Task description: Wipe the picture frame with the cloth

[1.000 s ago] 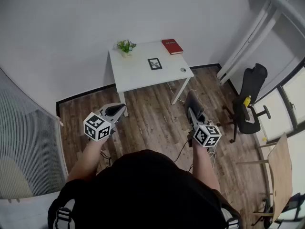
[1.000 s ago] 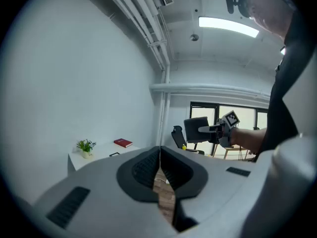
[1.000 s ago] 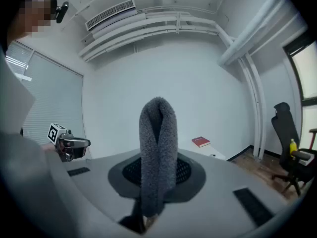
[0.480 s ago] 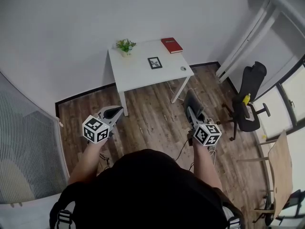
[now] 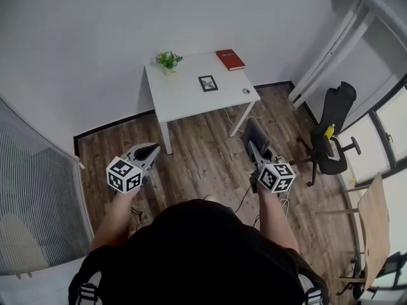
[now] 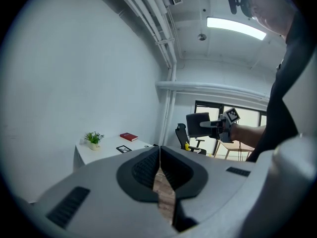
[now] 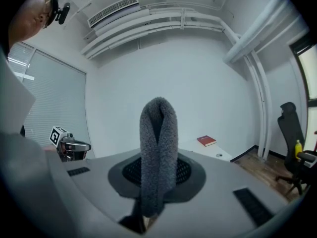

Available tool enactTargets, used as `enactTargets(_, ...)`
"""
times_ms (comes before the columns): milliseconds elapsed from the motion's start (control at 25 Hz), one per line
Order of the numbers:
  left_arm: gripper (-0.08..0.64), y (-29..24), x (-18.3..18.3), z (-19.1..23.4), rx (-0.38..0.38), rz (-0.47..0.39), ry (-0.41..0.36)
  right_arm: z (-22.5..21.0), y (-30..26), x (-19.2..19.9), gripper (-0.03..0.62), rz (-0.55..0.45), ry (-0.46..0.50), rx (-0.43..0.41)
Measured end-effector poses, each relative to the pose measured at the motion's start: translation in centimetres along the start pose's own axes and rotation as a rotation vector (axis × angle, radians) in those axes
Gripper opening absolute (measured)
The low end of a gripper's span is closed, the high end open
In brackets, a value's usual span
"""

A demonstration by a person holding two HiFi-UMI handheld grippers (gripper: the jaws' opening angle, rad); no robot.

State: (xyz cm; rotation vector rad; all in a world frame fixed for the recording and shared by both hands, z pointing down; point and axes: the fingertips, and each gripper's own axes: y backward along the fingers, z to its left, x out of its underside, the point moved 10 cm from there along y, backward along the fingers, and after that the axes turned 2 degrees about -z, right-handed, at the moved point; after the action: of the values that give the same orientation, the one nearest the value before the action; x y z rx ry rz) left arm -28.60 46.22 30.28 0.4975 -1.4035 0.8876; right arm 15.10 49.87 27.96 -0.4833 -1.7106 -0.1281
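While we stand well back from the table (image 5: 181,100), the head view shows the picture frame (image 5: 207,83) lying toward its far edge, between the plant (image 5: 168,61) at one far corner and the red book (image 5: 229,61) at the other, out of reach. The left gripper view shows the left gripper (image 6: 159,150) pressed together on nothing, probably free to steady the frame. The right gripper view shows the right gripper (image 7: 158,170) pinching the grey cloth (image 7: 158,128), doubled into a loop jutting ahead, seemingly as a wiping pad.
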Motion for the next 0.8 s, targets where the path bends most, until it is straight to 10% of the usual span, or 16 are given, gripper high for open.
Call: enactTargets(800,0.012,-10.0,-0.3,2.7,-0.011,0.082,0.031,-8.8,-8.0,0.7,0.046,0.057,-0.050,-0.022)
